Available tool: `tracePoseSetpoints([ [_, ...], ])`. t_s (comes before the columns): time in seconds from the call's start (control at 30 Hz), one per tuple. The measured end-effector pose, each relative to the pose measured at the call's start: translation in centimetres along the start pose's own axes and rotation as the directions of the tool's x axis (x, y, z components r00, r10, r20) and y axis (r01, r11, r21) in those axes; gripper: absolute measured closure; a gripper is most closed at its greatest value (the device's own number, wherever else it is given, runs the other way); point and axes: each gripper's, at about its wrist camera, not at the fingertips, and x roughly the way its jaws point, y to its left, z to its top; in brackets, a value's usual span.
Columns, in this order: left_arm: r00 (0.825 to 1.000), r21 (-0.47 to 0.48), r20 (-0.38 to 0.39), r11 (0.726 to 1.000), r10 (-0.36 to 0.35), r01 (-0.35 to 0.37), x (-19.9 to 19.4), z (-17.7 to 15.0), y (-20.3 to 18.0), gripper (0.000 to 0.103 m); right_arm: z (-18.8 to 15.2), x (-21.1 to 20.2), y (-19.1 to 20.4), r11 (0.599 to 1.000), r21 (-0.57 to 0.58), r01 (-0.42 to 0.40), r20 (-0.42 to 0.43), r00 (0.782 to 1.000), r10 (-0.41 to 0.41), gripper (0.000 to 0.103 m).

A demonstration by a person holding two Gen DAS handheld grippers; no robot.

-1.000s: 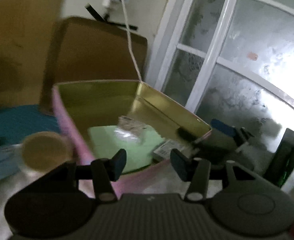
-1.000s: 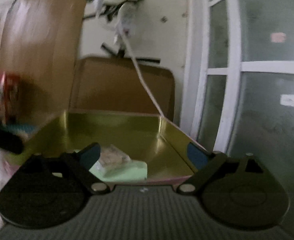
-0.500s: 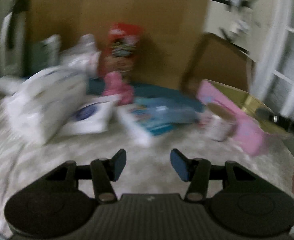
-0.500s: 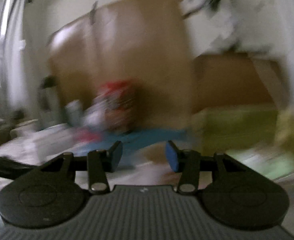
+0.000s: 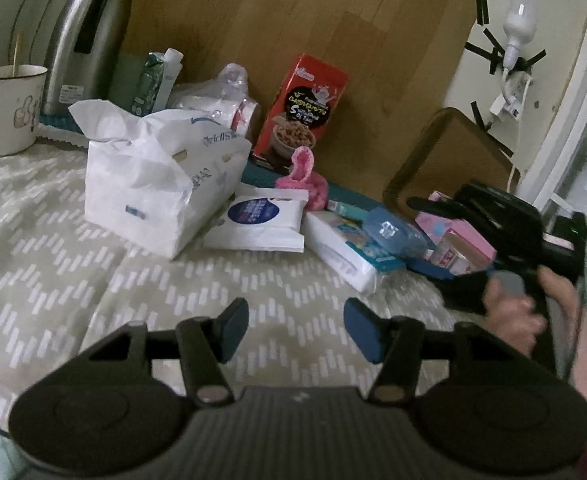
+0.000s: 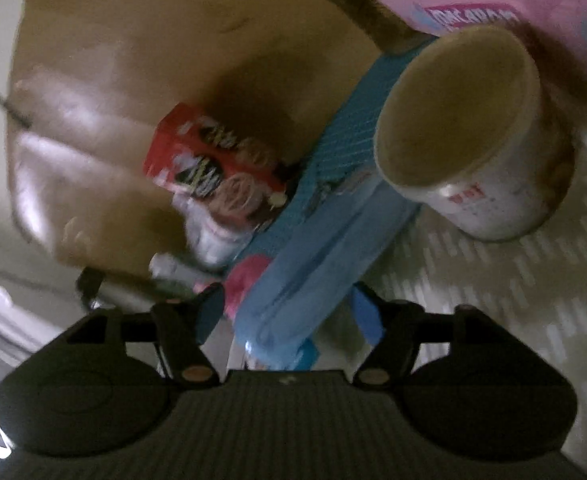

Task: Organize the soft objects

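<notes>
1. While the left gripper (image 5: 296,330) hangs over the patterned cloth (image 5: 53,248) with its fingers spread wide and nothing between them, the soft things are seen farther off: a big tissue bag (image 5: 155,184), a white wipes pack (image 5: 259,220), a pink plush toy (image 5: 305,178) and a blue soft pack (image 5: 393,232) at the right, beside the right gripper (image 5: 489,216).

2. In the right wrist view, the right gripper (image 6: 289,316) is placed around that blue soft pack (image 6: 313,264), fingers apart; contact cannot be told. It is judged that the pack should be centred before closing, and the cup (image 6: 469,140) just beyond should be avoided.
</notes>
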Motion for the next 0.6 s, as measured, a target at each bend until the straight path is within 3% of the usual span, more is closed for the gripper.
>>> tracePoseSetpoints([
  [0.07,1.000,0.001,0.003,1.000,-0.005,0.005,0.0,-0.2,0.3,0.049,0.5,1.0,-0.5,0.999,0.043,0.004,-0.002,1.000,-0.004,0.032],
  [0.13,1.000,-0.004,0.007,1.000,-0.012,0.012,-0.2,-0.3,0.6,0.049,0.5,1.2,-0.7,0.999,0.048,0.020,-0.001,1.000,-0.020,0.044],
  [0.27,1.000,-0.013,0.014,1.000,-0.018,0.018,-0.6,-0.4,1.0,0.049,-0.2,-1.0,-1.5,0.996,0.083,-0.040,-0.025,0.999,0.042,0.050],
  [0.43,0.999,-0.008,0.009,0.999,-0.042,0.042,-0.7,-0.2,0.4,0.049,-1.3,-6.4,-0.4,0.985,-0.116,-0.131,-0.125,0.985,0.117,0.058],
  [0.53,0.996,0.011,-0.016,0.996,-0.088,0.089,-0.3,-0.2,-1.0,0.048,-2.0,-9.4,-0.2,0.950,-0.280,-0.135,-0.221,0.972,0.073,0.061],
  [0.6,0.991,0.027,-0.043,0.992,-0.124,0.125,0.2,-0.3,-2.5,0.047,-2.8,-11.1,-0.6,0.919,-0.381,-0.099,-0.239,0.971,0.006,0.060],
])
